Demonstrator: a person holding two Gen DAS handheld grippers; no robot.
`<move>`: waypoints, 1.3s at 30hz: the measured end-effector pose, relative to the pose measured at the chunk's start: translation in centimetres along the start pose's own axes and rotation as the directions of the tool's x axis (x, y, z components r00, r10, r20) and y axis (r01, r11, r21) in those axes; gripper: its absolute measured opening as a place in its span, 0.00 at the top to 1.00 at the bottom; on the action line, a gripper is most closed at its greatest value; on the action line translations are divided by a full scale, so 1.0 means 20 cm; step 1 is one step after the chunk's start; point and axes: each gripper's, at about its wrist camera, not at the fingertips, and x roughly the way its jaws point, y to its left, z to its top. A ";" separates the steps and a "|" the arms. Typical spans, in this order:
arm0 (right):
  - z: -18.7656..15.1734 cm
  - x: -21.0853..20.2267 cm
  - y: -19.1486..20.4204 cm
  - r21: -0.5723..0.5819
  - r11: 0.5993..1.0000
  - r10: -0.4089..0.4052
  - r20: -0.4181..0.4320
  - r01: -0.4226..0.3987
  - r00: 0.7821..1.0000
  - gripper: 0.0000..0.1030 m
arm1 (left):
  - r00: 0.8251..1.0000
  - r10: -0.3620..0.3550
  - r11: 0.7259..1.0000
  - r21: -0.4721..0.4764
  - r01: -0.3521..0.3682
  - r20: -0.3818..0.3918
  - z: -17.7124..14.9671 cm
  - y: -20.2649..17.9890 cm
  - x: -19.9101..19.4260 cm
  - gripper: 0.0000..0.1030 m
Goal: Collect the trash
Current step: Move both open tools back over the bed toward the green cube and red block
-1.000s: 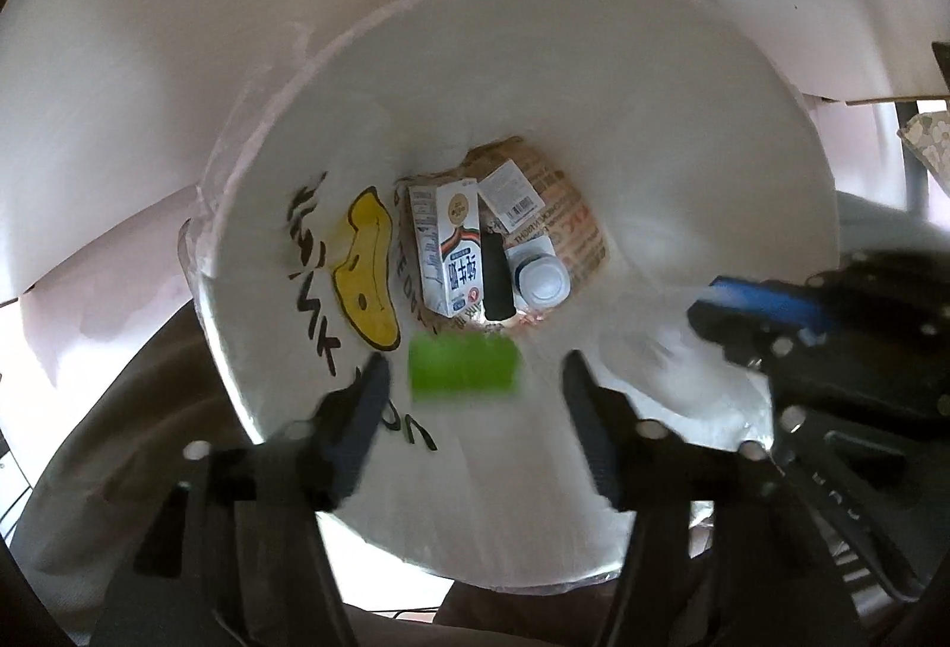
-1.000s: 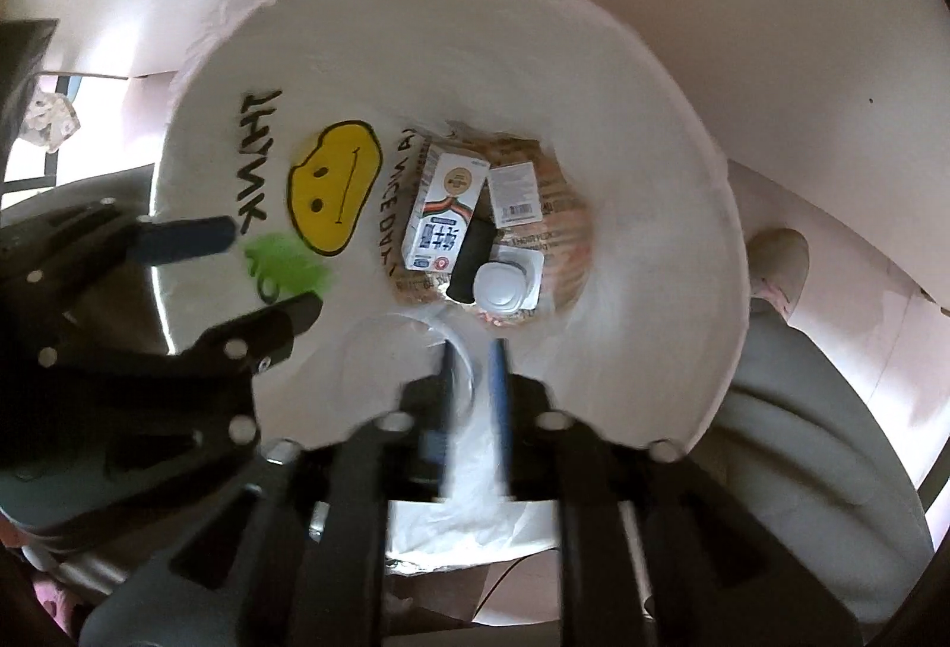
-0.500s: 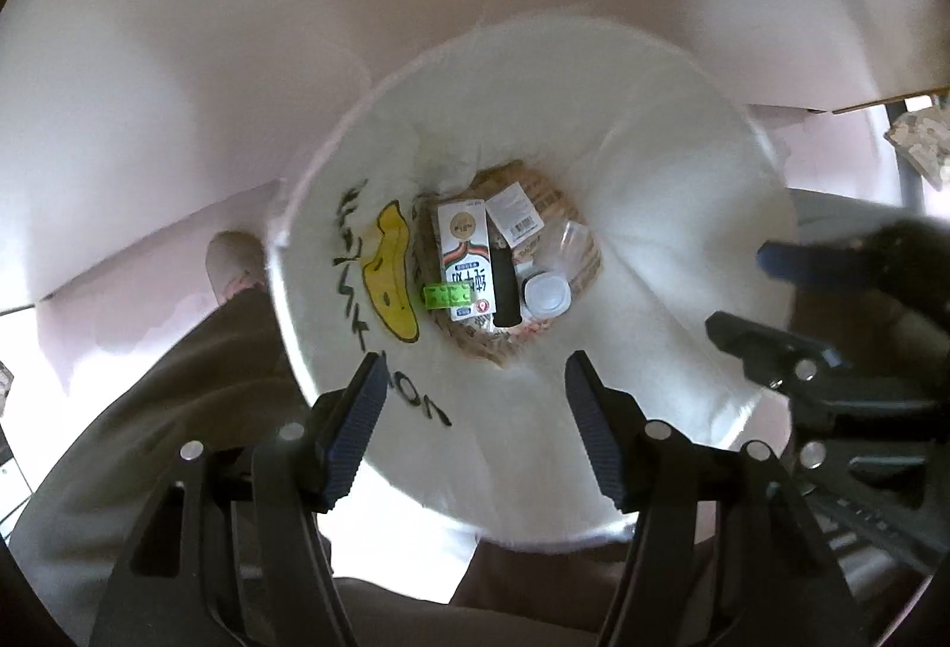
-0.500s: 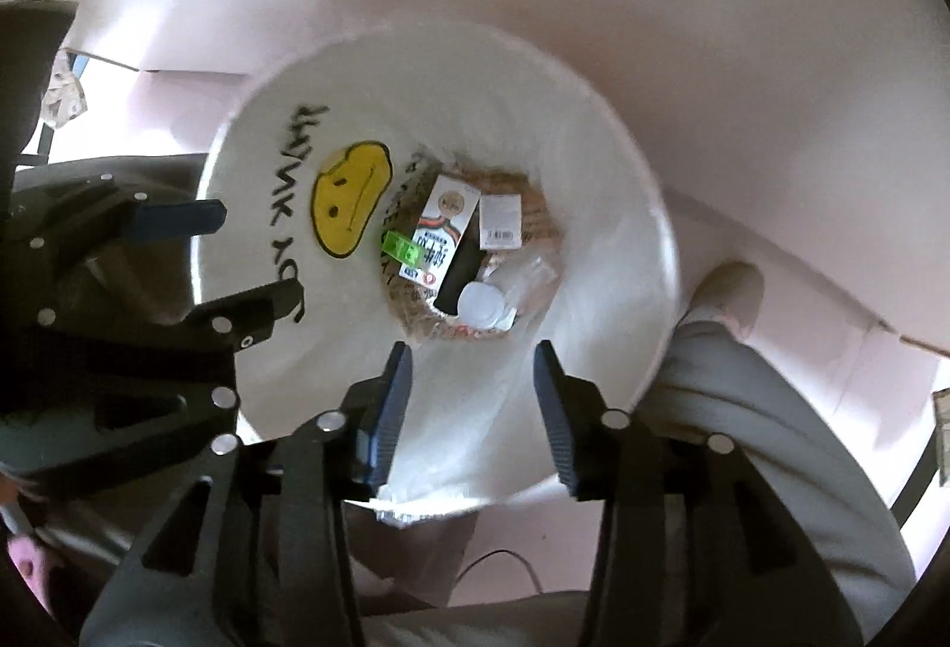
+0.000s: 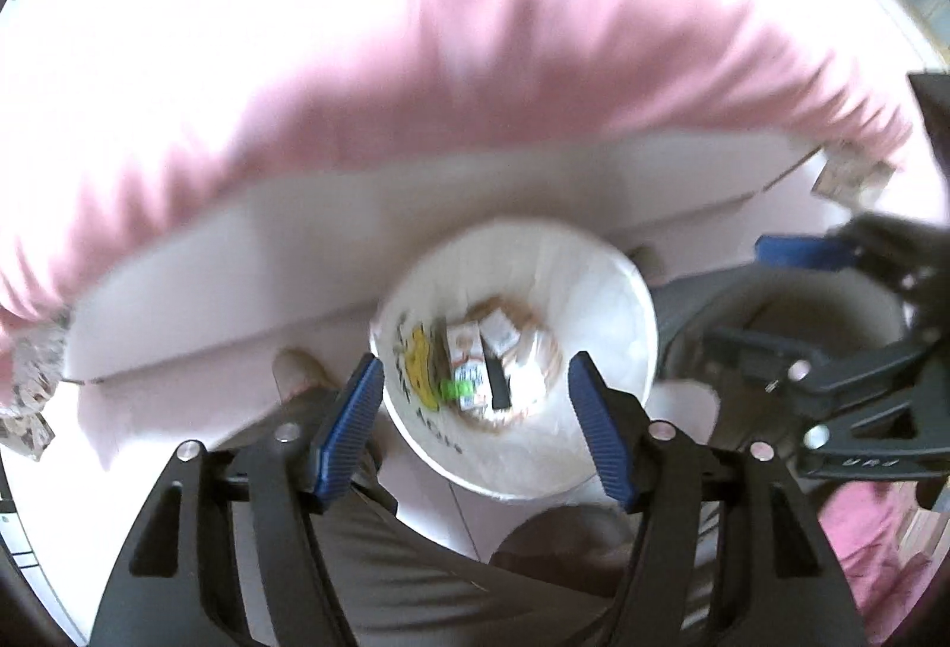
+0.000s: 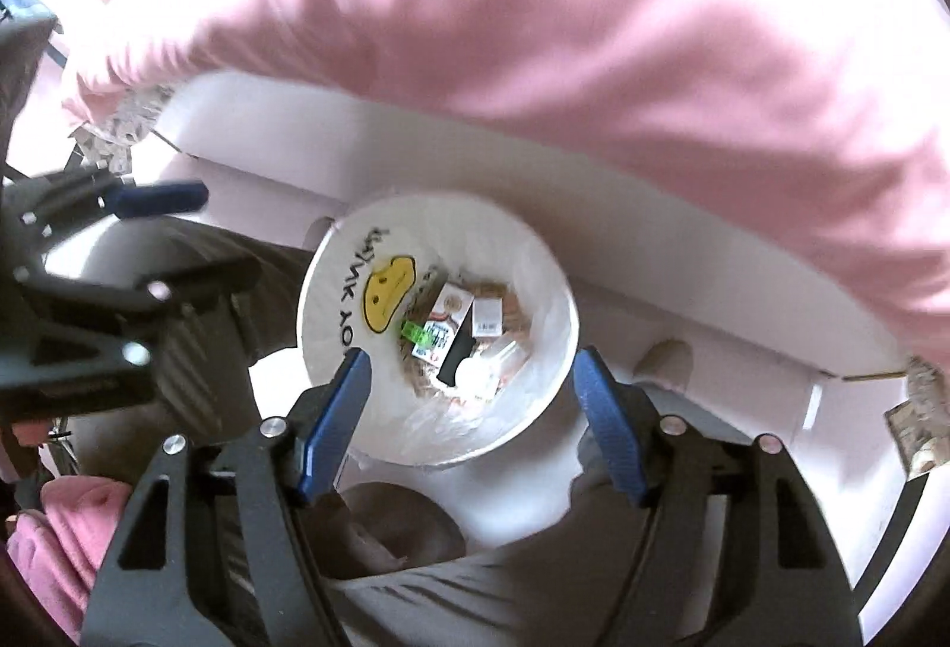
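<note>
A white bin bag (image 5: 599,314) with a yellow smiley face stands open on the floor below both grippers; it also shows in the right wrist view (image 6: 534,255). Inside lie a milk carton (image 6: 448,314), a green wrapper (image 6: 415,332), a black stick (image 6: 454,356), a white lid (image 6: 475,377) and a label. The green wrapper (image 5: 460,389) and carton (image 5: 466,350) also show in the left wrist view. My left gripper (image 5: 478,424) is open and empty above the bag. My right gripper (image 6: 472,421) is open and empty above it too.
A pink cloth (image 6: 594,24) hangs over a white table edge (image 6: 653,243) behind the bag. The person's grey trouser legs (image 5: 415,558) and a shoe (image 6: 668,359) flank the bag. Each gripper shows at the side of the other's view.
Both grippers have risen well above the bag. The green wrapper dropped from the left gripper into the bag. The right gripper opened and a clear piece fell in.
</note>
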 end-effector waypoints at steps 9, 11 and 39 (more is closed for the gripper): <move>0.12 -0.33 -0.02 -0.009 1.000 -0.012 0.126 0.013 0.992 0.31 | 0.986 0.026 0.999 0.041 -0.033 0.167 0.23 -0.05 -0.39 0.33; 0.15 -0.40 -0.03 -0.012 1.000 -0.025 0.161 0.028 0.987 0.31 | 0.981 0.041 0.998 0.044 -0.050 0.191 0.29 -0.06 -0.45 0.32; 1.26 -0.65 -0.54 -0.310 0.940 -0.038 0.320 0.143 0.947 0.31 | 0.970 0.117 0.981 -0.180 -0.079 0.212 1.39 0.09 -0.21 0.20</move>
